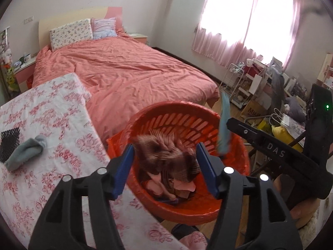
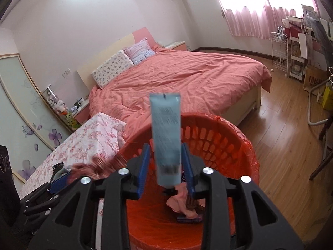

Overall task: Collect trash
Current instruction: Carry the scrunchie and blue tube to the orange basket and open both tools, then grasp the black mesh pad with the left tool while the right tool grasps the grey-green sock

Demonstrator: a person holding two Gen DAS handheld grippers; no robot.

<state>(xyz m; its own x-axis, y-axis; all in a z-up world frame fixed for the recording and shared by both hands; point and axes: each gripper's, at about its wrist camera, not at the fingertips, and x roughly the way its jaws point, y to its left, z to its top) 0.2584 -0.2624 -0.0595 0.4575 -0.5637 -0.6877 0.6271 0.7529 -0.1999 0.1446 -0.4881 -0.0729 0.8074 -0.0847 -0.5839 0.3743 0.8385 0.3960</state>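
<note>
Seen from two wrist cameras, each hand-held gripper hangs over the mouth of an orange slotted basket lined with an orange plastic bag. Nearest in the left view, the left hand-held gripper has its blue pads spread apart, and a blurred brown striped cloth sits in the gap between them without either pad pressing on it, over the basket's inside. In the right view, the right hand-held gripper also stands parted, with a pale blue tube upright and blurred between its pads; a thin gap shows on each side, so the tube is not clamped. Pink scraps and a dark flat item lie at the bottom of the basket. To the left of the basket is a surface with a pink floral cover, carrying a grey sock and, just beside it, a black mesh piece. Beyond these stands a bed with a salmon quilt and two pillows at the headboard. Farther off, pink curtains glow at a bright window above cluttered shelves.
</note>
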